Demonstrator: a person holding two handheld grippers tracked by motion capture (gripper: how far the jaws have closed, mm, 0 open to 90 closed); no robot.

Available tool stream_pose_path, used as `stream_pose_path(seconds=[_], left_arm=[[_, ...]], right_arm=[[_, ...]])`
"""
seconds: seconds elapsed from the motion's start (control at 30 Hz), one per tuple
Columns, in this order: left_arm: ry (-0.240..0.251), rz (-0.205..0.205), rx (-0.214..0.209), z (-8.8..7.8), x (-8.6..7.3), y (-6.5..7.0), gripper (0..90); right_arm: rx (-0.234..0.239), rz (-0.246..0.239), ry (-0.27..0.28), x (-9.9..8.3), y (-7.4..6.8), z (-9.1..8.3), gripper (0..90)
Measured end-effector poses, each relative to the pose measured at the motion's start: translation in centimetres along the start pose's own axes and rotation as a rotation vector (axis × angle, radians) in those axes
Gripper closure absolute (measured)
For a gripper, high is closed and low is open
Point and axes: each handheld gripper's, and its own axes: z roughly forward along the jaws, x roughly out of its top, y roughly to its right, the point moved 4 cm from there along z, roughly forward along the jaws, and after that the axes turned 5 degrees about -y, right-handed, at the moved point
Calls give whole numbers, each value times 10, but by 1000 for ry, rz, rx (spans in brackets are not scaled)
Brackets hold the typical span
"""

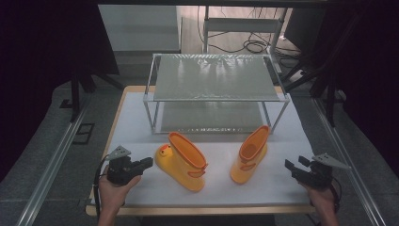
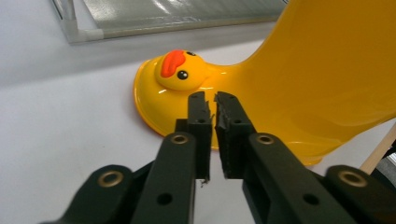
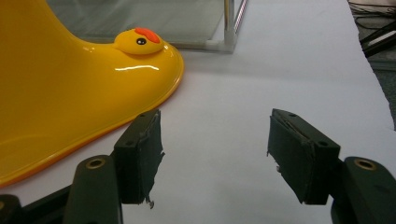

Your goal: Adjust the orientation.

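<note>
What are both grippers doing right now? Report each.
Left gripper: fingers shut, holding nothing, near the left boot.
Right gripper: fingers open, holding nothing.

Yellow boots [image 1: 181,162], orange trim, white table [image 1: 136,122]

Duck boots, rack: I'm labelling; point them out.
Left boot [image 1: 181,162], high view, its shaft.
Right boot [image 1: 250,154], high view, its shaft.
Rack [image 1: 214,77], high view, top shelf.
</note>
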Motion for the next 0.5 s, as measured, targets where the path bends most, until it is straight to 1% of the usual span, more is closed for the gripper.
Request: stream_pose_path(seconds=[0.17, 0.37, 0.5], left_arm=[[8, 15, -10, 1, -1, 10, 886], [2, 50, -40, 2, -4, 30, 896], [-9, 74, -60, 8, -8, 43, 896]], right_arm=[[1, 0, -4, -1, 0, 2, 354], [2, 1, -6, -1, -1, 5, 361], [4, -1, -8, -1, -2, 5, 362]])
